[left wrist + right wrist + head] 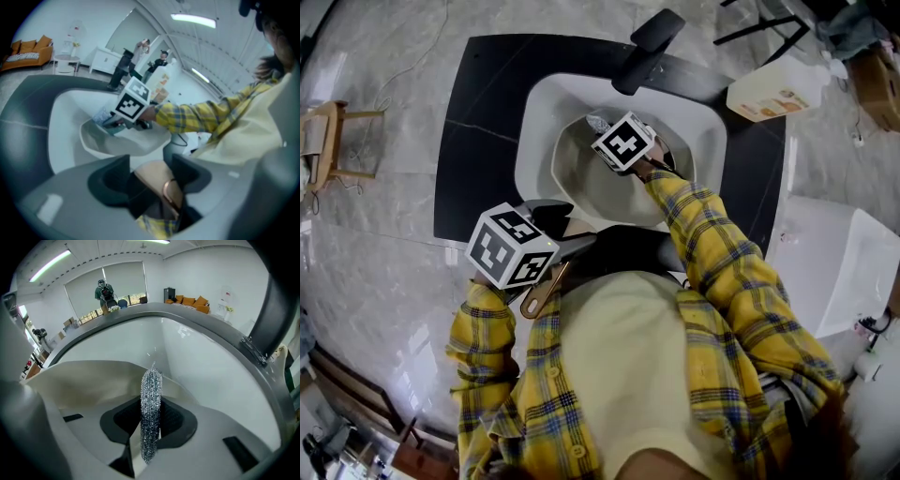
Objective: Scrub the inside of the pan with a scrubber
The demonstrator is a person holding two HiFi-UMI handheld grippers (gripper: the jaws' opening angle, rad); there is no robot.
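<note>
A cream pan [591,187] sits tilted in the white sink [536,112]. My left gripper [574,242] is shut on the pan's beige handle [546,289], which fills the gap between the jaws in the left gripper view [157,180]. My right gripper [606,134] is inside the pan, shut on a silvery steel-wool scrubber [596,122]. In the right gripper view the scrubber [151,408] stands edge-on between the jaws [150,430], just off the pan's inner wall [84,380]. The left gripper view shows the right gripper [112,124] over the pan [117,145].
A black faucet [645,49] overhangs the sink's far rim. A white bottle [773,90] lies on the black counter [478,141] at the right. A white bin [830,262] stands to the right and a wooden chair [326,141] to the left. People stand far behind.
</note>
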